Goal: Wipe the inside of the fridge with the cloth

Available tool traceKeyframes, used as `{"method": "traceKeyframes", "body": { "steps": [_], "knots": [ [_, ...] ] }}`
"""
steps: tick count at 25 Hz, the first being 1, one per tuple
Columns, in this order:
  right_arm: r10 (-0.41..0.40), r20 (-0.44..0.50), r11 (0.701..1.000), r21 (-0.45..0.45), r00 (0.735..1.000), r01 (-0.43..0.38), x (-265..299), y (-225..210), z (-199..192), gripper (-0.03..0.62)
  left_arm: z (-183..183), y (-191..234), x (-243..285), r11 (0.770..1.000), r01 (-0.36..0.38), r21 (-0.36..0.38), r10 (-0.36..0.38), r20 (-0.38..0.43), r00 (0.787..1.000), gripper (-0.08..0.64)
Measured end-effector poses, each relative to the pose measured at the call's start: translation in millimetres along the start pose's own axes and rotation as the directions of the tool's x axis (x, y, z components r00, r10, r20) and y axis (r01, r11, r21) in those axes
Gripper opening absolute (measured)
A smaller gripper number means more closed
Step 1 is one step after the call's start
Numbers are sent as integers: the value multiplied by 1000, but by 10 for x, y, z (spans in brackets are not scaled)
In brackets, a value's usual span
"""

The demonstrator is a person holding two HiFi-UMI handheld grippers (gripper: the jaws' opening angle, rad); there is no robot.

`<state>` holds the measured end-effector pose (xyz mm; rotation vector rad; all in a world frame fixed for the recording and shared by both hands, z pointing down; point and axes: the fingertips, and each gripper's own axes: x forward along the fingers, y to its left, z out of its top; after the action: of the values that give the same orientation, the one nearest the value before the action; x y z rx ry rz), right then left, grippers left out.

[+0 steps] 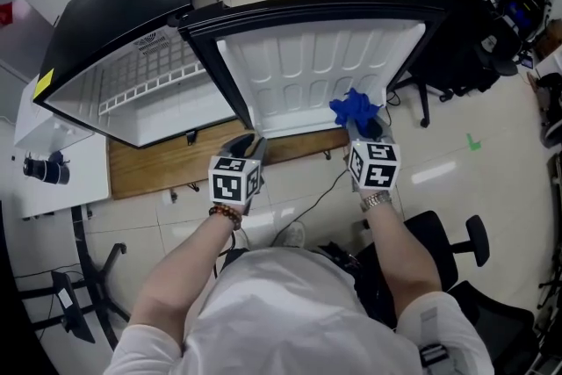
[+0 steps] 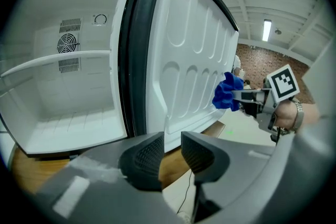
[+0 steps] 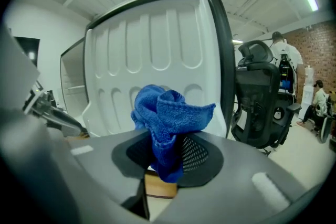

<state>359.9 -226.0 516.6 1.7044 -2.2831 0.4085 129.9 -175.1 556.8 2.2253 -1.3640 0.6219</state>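
Note:
The small fridge (image 1: 132, 92) stands open on a wooden platform, its white cavity (image 2: 63, 107) with one shelf (image 2: 52, 63) bare. The door's ribbed white inner liner (image 1: 316, 66) faces me. My right gripper (image 1: 362, 123) is shut on a bunched blue cloth (image 1: 355, 108), which sits against the liner's lower right part. In the right gripper view the cloth (image 3: 168, 113) bulges up from between the pads in front of the liner (image 3: 147, 60). My left gripper (image 1: 248, 140) hovers near the door's hinge edge, its jaws (image 2: 172, 144) slightly apart with nothing between them.
A wooden platform (image 1: 149, 162) carries the fridge. A black office chair (image 1: 457, 241) stands by my right side, another (image 3: 257, 97) beyond the door edge. A white table (image 1: 53, 180) with a black object (image 1: 44, 169) is at left. A cable (image 1: 316, 198) runs over the tiled floor.

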Motion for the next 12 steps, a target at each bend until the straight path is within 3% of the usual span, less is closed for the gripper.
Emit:
{"method": "traceKeyframes", "body": {
  "steps": [5,12],
  "knots": [
    [133,-5,991,-21,991,-133,-135,617,-127,106,-68,74,-39,1000,-8,-13,8,-4,1000,104],
    [266,-112,961,-54,958,-273,73,1373,-545,106,-96,179,-182,1000,-20,-24,20,6,1000,104]
  ]
}}
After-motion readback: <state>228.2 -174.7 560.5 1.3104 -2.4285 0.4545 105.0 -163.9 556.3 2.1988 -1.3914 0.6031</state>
